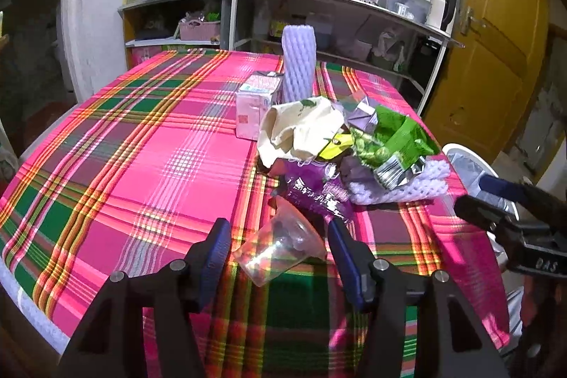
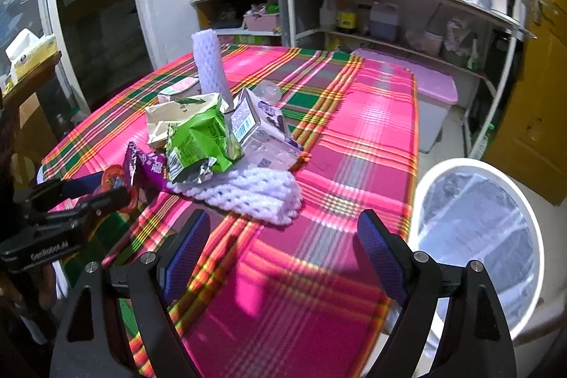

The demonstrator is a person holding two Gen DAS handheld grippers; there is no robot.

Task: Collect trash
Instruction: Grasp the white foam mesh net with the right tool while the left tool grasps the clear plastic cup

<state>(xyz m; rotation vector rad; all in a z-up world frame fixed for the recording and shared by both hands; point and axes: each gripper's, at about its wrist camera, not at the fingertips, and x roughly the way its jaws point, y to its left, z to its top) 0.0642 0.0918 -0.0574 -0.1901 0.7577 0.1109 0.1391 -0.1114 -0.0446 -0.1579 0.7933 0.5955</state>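
With our left gripper point(image 1: 276, 254) spread wide around the clear plastic cup point(image 1: 280, 248) lying on the tablecloth point(image 1: 124, 165) and our right gripper point(image 2: 283, 247) open and empty, we judge closing on the cup comes next, then carrying it to the white bin point(image 2: 531, 229).

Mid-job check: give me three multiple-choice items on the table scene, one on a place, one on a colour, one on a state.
1. Where is the clear plastic cup?
A. on its side between the left tongs
B. in the bin
C. on the shelf

2. What colour is the crumpled snack bag on top of the pile?
A. blue
B. green
C. orange

3. How do the right tongs stand?
A. shut on a carton
B. shut on nothing
C. open, nothing between them

Answers: 1 A, it lies tipped on the cloth between the pads; 2 B, green foil shows in both views; 3 C, only tablecloth shows between the pads.
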